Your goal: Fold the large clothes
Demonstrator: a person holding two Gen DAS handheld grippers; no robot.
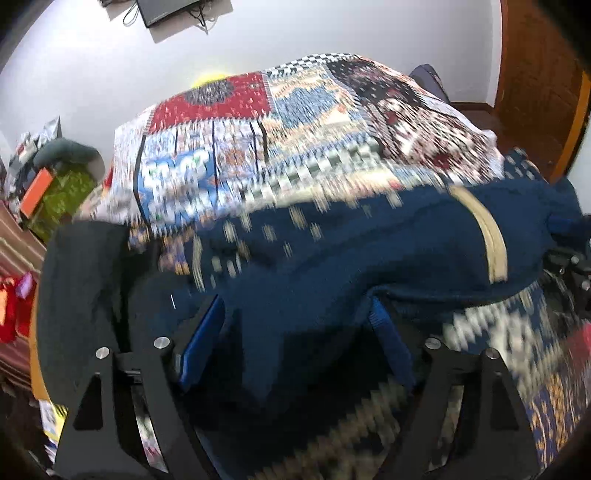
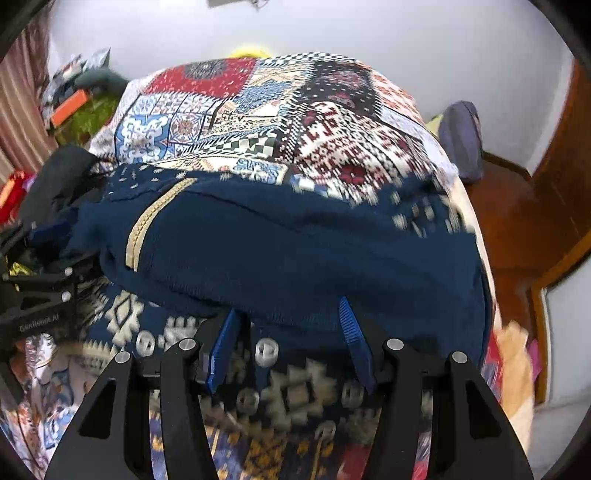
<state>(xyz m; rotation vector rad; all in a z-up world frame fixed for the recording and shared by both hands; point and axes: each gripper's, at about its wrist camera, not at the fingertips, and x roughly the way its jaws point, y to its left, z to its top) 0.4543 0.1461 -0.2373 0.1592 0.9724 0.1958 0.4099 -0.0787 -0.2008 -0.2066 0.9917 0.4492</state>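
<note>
Lying across a patchwork-printed bedspread (image 2: 258,110), the navy knitted garment (image 2: 288,251) was bunched into a thick fold, its plain blue side uppermost and a cream geometric pattern showing along its near and far edges. A tan zipper band (image 2: 147,225) ran diagonally down the fold toward the left of the right wrist view, and the same band curved down the right side of the left wrist view (image 1: 487,240). The right gripper (image 2: 290,347) pointed down at the near edge of the garment, its blue pads parted with patterned knit lying between them; the pads stood apart from the cloth rather than pinching it, so it looked released. The left gripper (image 1: 295,339) likewise hung over the dark blue fold with its jaws spread wide, one blue pad (image 1: 201,339) at the left and the other at the right, and cloth bulging up between them without being squeezed. That view was heavily smeared, so whether the pads brushed the fabric could not be told. Part of the left gripper's black frame (image 2: 33,291) showed at the left edge of the right wrist view, just beside the garment's end. Beyond the bed stood a white wall (image 2: 332,33), and brown wooden flooring (image 2: 517,214) lay to the right.
</note>
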